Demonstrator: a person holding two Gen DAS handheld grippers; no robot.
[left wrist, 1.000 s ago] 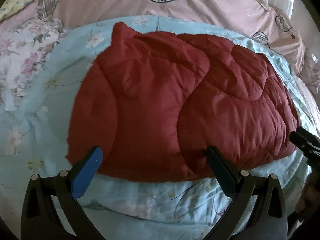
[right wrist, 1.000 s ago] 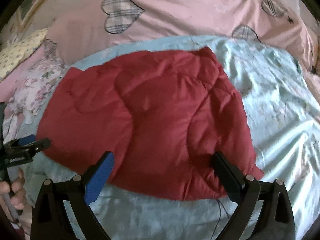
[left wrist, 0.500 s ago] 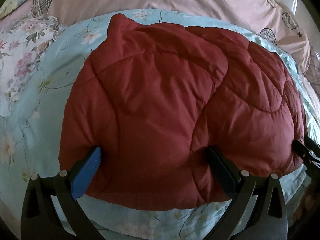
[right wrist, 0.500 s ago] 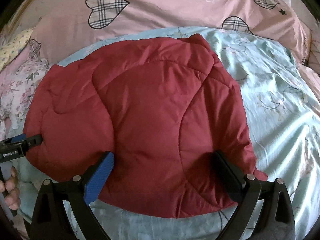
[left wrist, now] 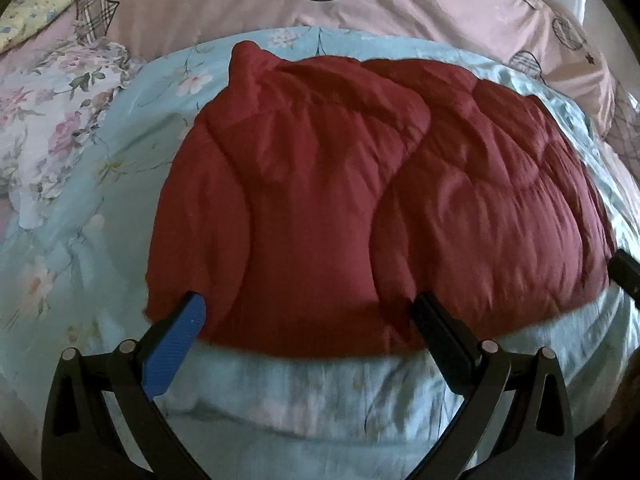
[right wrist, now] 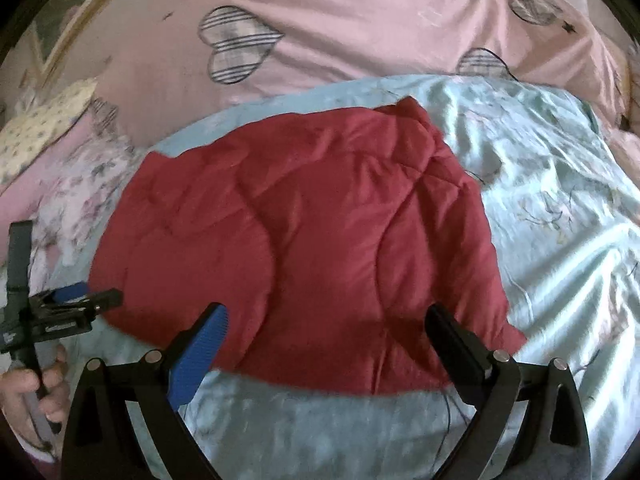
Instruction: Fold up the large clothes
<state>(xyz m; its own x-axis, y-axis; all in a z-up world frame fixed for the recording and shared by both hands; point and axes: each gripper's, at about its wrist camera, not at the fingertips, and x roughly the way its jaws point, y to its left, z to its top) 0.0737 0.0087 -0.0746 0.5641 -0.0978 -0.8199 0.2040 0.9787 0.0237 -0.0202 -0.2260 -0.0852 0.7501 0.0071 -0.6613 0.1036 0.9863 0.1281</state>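
Jaws of both grippers are standing wide apart and gripping nothing. Left gripper [left wrist: 308, 328]: its blue pad [left wrist: 174, 350] and black finger [left wrist: 444, 344] are overlapping the near hem of the red padded jacket [left wrist: 360, 200] in the picture; whether they are touching it, I cannot tell. Right gripper [right wrist: 324, 336]: its two fingers are likewise framing the near hem.

Red padded jacket: it is lying folded and puffy on the light-blue floral quilt [left wrist: 320, 404] on the bed, filling the centre of both views.

Left wrist view only: a floral white pillow [left wrist: 44, 120] is lying at 9 o'clock of the jacket, and a pointed corner of the jacket is sticking up at 11 o'clock. The tip of the right gripper is showing at the 3 o'clock edge, just beside the jacket's side.

Right wrist view only: the person's left hand [right wrist: 36, 392] is gripping the left gripper's handle at 8 o'clock, with that gripper's tips near the jacket's side edge. A wide stretch of crumpled quilt is spreading from 2 to 4 o'clock.

Both views: a pink duvet with checked hearts [right wrist: 340, 40] is lying beyond the quilt at 12 o'clock; a yellow patterned cloth [right wrist: 44, 128] is lying at 10 o'clock.
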